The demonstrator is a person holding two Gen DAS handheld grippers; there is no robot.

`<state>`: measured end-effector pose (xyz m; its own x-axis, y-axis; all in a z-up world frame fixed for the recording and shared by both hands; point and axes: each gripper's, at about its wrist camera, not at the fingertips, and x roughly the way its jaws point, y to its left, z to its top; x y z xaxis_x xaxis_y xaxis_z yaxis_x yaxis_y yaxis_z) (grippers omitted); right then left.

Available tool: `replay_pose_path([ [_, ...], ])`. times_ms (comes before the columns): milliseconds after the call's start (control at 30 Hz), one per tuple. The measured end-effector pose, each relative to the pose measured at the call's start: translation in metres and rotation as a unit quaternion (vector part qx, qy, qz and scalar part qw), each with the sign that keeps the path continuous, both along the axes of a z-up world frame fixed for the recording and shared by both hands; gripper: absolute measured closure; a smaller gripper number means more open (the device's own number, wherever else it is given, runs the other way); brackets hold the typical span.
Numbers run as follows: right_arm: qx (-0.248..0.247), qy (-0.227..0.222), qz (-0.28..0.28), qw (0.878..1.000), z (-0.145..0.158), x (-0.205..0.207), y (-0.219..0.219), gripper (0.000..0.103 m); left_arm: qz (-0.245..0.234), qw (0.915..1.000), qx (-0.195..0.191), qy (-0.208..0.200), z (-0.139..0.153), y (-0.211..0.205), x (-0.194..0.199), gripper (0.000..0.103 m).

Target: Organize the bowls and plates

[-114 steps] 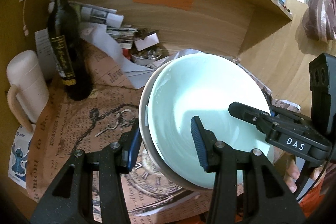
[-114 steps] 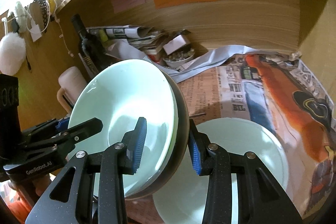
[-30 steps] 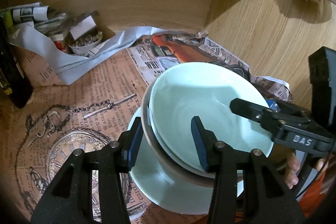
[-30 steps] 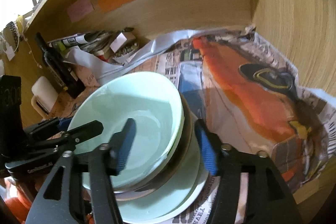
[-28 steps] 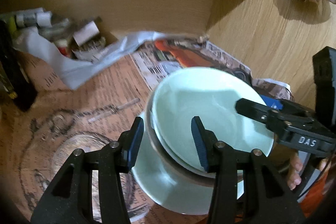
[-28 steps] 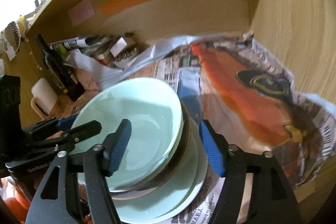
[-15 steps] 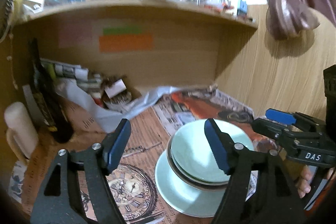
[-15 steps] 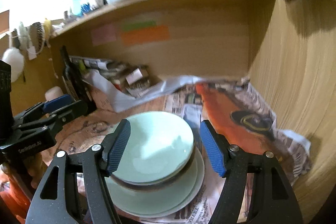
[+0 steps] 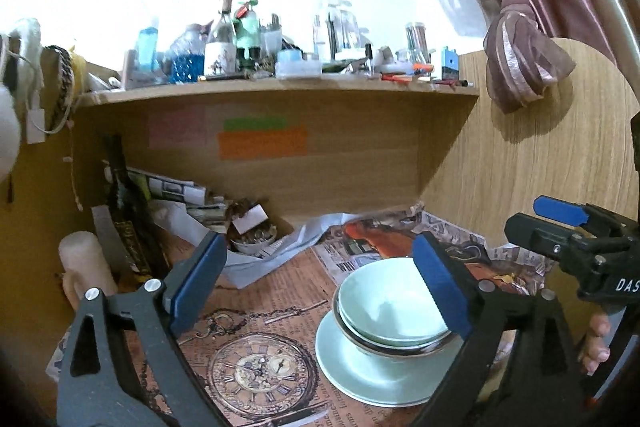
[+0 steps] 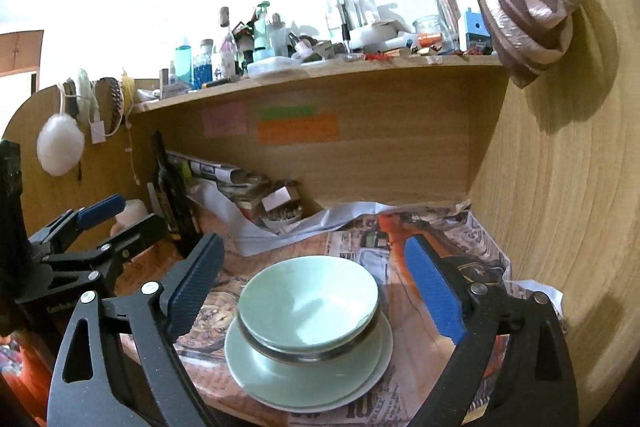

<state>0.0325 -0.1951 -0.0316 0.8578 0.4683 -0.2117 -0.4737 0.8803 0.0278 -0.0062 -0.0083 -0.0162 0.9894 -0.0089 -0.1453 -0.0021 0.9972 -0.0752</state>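
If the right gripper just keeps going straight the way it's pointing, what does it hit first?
Probably the stacked bowls on the green plate: they sit between the open right gripper fingers, ahead and below. Depth is unclear, so it might pass over them toward the paper clutter.

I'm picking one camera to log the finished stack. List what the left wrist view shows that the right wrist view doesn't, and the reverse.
Only the left wrist view: the clock print on the table paper, and fingertips behind the right gripper.

Only the right wrist view: the white pompom hanging on the side panel, and the left gripper from the side.

Both: pale green bowl nested in a metal-rimmed bowl on a green plate, dark bottle, orange note, both grippers open and empty.
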Motion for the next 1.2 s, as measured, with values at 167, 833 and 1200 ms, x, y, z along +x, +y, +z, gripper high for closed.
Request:
replay_pose_path([
  [167,0.009,-0.022,-0.006,1.000,0.001,-0.011,-0.003,0.001,0.013,0.9997,0.007,-0.019,0.001,-0.003,-0.013,0.004],
  [833,0.013,-0.038,-0.003,0.999,0.004,-0.020,-0.004,0.000,0.018,0.9992,0.006,-0.036,0.000,-0.006,-0.023,0.001],
  [1200,0.013,-0.040,-0.002,0.999,0.004,-0.020,-0.002,0.000,0.020,0.9993,0.002,-0.033,-0.001,-0.007,-0.018,0.001],
])
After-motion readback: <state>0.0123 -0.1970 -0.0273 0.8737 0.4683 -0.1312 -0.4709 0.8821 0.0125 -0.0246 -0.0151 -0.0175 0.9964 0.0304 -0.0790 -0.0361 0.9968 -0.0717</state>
